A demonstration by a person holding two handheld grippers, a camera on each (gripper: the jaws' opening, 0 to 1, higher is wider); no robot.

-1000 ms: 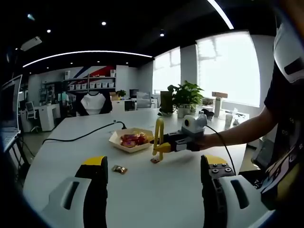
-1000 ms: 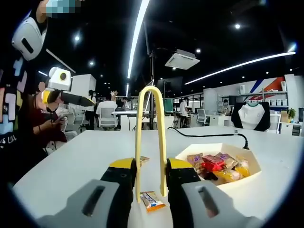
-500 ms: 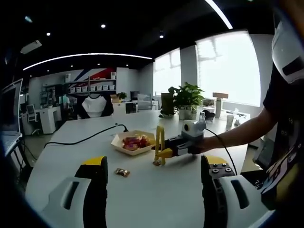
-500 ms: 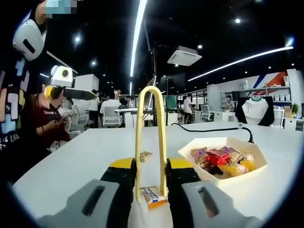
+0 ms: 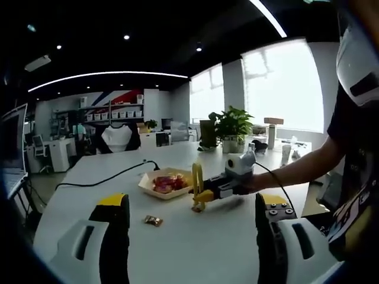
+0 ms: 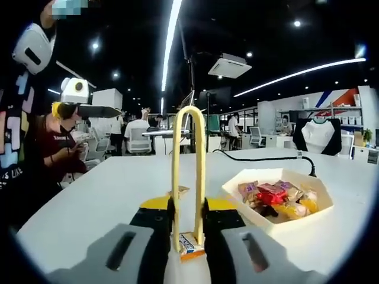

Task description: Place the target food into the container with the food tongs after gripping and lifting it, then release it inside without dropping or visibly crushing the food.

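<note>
Right gripper (image 6: 187, 214) fingers squeeze one yellow tongs (image 6: 188, 171) onto one snack (image 6: 189, 244) beside the tray (image 6: 278, 204); left gripper (image 5: 188, 228) fingers wide. One candy (image 5: 154, 220) lies nearby.

A black cable (image 5: 109, 176) crosses the white table (image 5: 195, 236); potted plant (image 5: 231, 123), apparently leafy, behind.

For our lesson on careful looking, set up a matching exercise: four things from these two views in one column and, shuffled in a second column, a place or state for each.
Column 1
1. yellow tongs
2. wrapped snack
3. white container
4. loose candy

Column 2
A. holds a pile of wrapped snacks
B. lies alone on the white table, in front of the left tool
C. squeezed in the right tool
D. pinched between the tong tips

Pairs: 1-C, 2-D, 3-A, 4-B
</note>
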